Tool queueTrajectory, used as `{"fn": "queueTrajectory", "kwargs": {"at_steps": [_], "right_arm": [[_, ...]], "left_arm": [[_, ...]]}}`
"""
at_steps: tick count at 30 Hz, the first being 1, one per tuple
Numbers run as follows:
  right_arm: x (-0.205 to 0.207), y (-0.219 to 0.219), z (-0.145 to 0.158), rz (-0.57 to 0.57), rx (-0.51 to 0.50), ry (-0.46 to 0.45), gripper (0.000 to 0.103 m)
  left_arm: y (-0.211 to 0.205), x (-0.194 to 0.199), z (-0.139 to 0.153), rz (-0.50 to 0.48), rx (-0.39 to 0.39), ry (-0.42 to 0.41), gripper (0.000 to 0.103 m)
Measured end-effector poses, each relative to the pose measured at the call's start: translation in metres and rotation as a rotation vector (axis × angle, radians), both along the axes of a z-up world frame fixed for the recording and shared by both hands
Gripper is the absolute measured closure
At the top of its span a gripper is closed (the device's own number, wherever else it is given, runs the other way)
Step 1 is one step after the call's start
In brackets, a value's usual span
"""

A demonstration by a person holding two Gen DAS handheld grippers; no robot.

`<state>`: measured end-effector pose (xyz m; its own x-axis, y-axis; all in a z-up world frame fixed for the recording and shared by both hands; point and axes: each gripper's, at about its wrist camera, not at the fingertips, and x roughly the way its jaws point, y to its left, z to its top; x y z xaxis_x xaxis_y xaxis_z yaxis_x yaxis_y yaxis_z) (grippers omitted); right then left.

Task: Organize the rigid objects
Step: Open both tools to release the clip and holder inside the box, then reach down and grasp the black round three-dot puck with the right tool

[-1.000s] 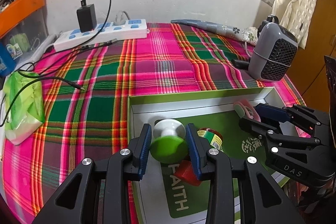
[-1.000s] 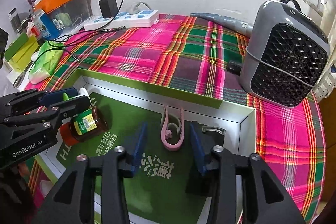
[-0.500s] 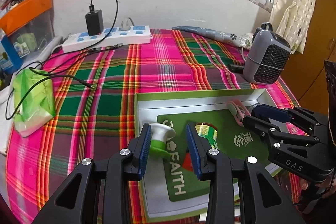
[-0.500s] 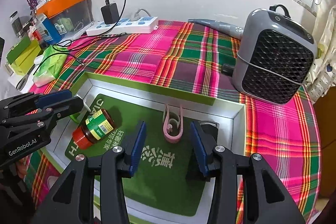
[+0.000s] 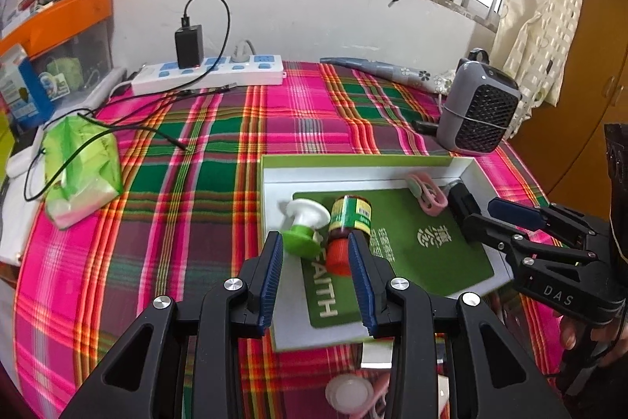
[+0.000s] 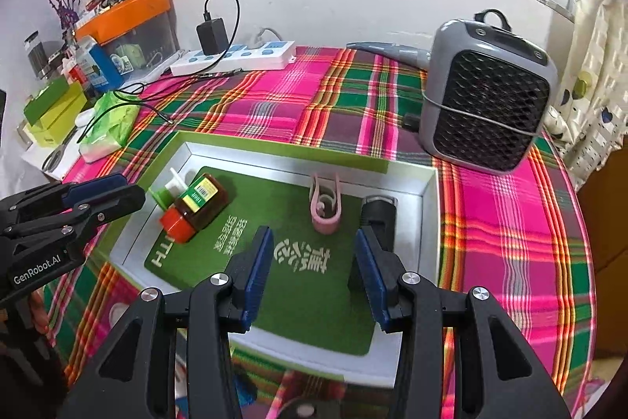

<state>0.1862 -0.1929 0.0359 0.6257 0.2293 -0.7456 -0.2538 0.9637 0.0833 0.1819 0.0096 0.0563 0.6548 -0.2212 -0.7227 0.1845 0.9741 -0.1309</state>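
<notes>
A shallow white tray (image 5: 353,160) with a green liner lies on the plaid cloth. In it lie a green-and-white spool-shaped piece (image 5: 304,226), a brown jar with a red cap (image 5: 347,230), a pink clip (image 5: 426,193) and a black block (image 5: 463,201). My left gripper (image 5: 314,242) hovers open above the tray's near left end, holding nothing. My right gripper (image 6: 313,236) is open over the liner, short of the pink clip (image 6: 325,209) and beside the black block (image 6: 378,218). The jar (image 6: 196,209) lies on its side near the left gripper (image 6: 117,191).
A grey heater (image 6: 486,101) stands right of the tray. A white power strip (image 5: 208,73) with a charger sits by the back wall, its cables trailing over a green tissue pack (image 5: 80,167). A white round lid (image 5: 347,393) lies in front of the tray.
Both grippers have drawn back and up from the tray. The green-and-white piece, earlier between my left fingers, now lies beyond them in the tray.
</notes>
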Motion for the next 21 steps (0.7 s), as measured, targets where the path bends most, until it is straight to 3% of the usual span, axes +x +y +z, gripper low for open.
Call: {"fn": "queueTrajectory", "kwargs": {"at_steps": [12, 21], "right_arm": [[-0.045, -0.023, 0.003, -0.029, 0.058, -0.027, 0.057], [-0.083, -0.036, -0.006, -0.056, 0.102, -0.028, 0.054]], "left_arm": [[0.015, -0.051, 0.002, 0.014, -0.052, -0.034, 0.070], [0.027, -0.076, -0.013, 0.035, -0.105, -0.015, 0.070]]}}
